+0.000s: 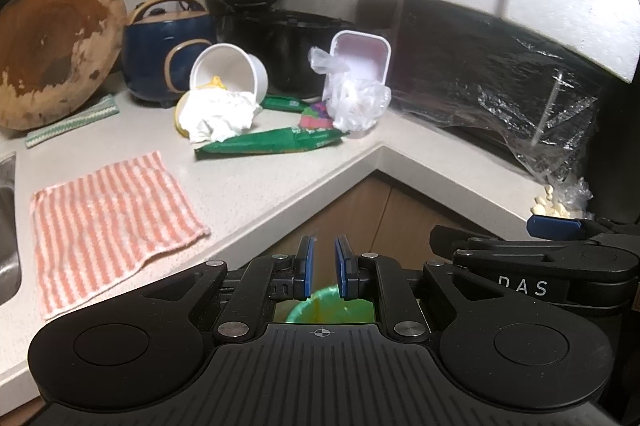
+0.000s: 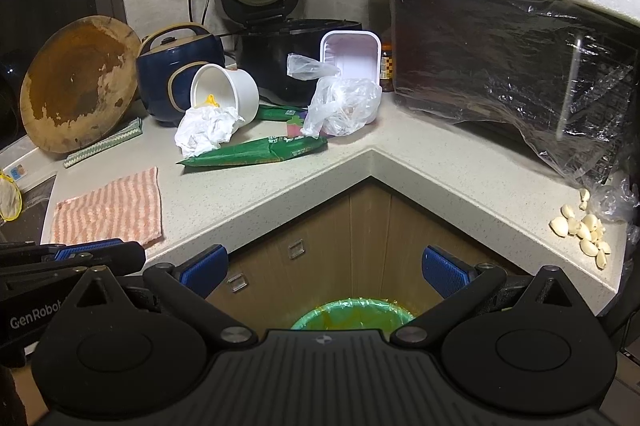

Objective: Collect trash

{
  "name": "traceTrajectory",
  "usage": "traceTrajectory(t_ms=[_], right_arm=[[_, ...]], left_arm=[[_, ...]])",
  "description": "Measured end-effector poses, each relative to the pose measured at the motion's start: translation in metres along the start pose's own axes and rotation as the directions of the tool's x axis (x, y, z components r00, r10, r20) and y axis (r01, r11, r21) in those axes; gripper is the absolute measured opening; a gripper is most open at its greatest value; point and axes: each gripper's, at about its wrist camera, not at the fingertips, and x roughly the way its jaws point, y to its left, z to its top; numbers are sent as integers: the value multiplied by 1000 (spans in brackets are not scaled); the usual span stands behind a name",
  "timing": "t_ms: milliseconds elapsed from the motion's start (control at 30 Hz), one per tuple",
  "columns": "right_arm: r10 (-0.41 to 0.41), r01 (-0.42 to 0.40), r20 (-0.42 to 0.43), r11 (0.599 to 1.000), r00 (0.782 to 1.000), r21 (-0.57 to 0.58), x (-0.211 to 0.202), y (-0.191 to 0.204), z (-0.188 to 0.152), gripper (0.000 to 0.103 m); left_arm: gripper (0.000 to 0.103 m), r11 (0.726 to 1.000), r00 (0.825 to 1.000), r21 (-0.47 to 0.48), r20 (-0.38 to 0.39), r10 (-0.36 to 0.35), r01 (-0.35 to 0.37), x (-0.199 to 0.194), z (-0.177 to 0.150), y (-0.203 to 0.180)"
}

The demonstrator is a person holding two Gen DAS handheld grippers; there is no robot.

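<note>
Below, both are held over the green-lined bin (image 2: pixel 352 314): left hand-held gripper (image 1: pixel 323 268) narrowly parted on nothing, right hand-held gripper (image 2: pixel 325 272) spread wide, empty.

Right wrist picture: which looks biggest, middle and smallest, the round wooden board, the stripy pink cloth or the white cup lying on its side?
1. Round wooden board.
2. Stripy pink cloth, not far behind, and it lies nearer the camera, so this order is unsure.
3. White cup, clearly smallest.
</note>
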Motion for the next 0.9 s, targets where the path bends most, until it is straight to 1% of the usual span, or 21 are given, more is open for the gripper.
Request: traceTrajectory(t_ms=[333,533,667,733,800,833,900], right_arm=[[-21,21,-12,1000,1000,0,11,1,5,103],[-52,52,-29,999,998,2,27,4,14,103],[-72,72,-27,997,997,4,41,8,24,103],[-71,71,-10,997,997,-1,49,12,30,103],[-61,61,4,998,998,-8,62,15,35,103],[-53,53,-3,998,999,-12,70,16,38,103],[-37,35,-63,999,997,-31,89,21,44,103]], left_arm=[[15,1000,1000,-20,-23,-9,9,15,9,7],[15,998,998,-50,-53,-41,39,39,20,22],[15,996,996,-68,-55,-68,64,60,33,36],[15,992,995,-85,-45,-94,90,73,41,46],[15,983,989,-122,-45,-141,135,90,50,60],[15,977,985,-142,-45,-167,159,99,55,67],[15,960,974,-180,-33,-224,214,116,64,84]])
